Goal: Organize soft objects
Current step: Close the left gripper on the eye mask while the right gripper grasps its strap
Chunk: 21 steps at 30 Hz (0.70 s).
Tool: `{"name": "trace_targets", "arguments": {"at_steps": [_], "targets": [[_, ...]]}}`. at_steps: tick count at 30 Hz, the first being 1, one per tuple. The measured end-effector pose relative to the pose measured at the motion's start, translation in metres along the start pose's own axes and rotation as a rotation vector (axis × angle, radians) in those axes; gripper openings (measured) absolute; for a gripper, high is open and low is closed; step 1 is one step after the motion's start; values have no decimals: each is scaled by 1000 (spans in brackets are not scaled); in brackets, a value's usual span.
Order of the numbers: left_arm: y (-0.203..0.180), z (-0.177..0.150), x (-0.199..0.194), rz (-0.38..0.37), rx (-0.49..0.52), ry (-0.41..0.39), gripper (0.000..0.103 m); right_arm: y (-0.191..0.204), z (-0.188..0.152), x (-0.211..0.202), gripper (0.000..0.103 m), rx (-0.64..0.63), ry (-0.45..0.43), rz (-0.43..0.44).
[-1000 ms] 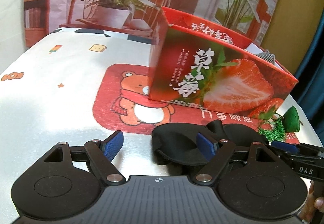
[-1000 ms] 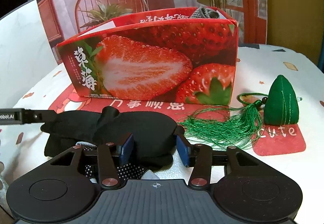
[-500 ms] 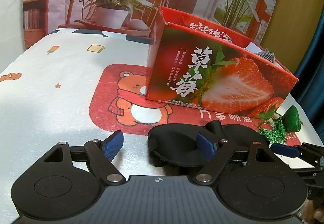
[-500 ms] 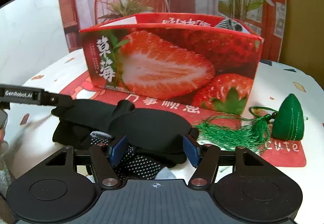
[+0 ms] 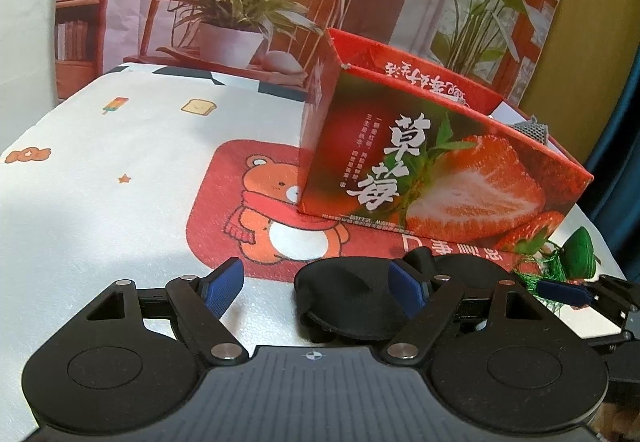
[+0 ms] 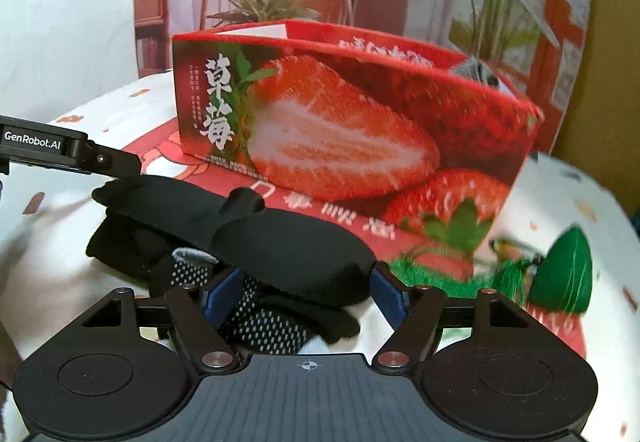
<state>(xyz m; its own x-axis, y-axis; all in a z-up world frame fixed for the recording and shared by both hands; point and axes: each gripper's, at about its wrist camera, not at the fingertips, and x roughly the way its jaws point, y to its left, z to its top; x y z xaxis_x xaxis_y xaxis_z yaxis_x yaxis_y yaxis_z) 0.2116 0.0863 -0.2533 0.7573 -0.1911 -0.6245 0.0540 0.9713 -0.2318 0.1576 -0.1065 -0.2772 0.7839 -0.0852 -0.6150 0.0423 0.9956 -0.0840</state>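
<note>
A black eye mask (image 6: 288, 242) lies on the tablecloth in front of the strawberry box (image 6: 340, 130), on top of a black-and-white dotted fabric piece (image 6: 260, 326). My right gripper (image 6: 306, 296) straddles the mask's right lobe; its jaws are opening and the blue pads (image 6: 388, 296) stand just off the mask's edges. In the left wrist view the mask (image 5: 344, 294) lies by the right finger of my left gripper (image 5: 316, 288), which is wide open and holds nothing. A green tasselled pendant (image 6: 568, 274) sits to the right.
A grey knitted item (image 5: 528, 128) pokes out of the open strawberry box (image 5: 420, 170). The box stands on a red bear mat (image 5: 256, 210). The table's edge curves away at right near the pendant (image 5: 580, 252). A printed backdrop with a chair and plants hangs behind.
The right gripper's jaws have spread apart around the mask, and its view has rolled and shifted slightly sideways. The left gripper has stayed where it was, open.
</note>
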Motion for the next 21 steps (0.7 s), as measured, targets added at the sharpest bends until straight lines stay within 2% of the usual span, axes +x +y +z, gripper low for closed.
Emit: {"name": "trace_targets", "arguments": {"at_steps": [2, 4, 13, 21], "targets": [[1, 2, -1, 3, -2, -10, 81, -2, 5, 4, 55, -7, -1, 22], [4, 3, -2, 6, -12, -17, 81, -2, 10, 9, 52, -17, 4, 23], [7, 2, 2, 13, -29, -9, 81, 12, 15, 21, 60, -137, 43, 24], [6, 0, 7, 13, -28, 4, 81, 5, 15, 30, 68, -128, 76, -11]]}}
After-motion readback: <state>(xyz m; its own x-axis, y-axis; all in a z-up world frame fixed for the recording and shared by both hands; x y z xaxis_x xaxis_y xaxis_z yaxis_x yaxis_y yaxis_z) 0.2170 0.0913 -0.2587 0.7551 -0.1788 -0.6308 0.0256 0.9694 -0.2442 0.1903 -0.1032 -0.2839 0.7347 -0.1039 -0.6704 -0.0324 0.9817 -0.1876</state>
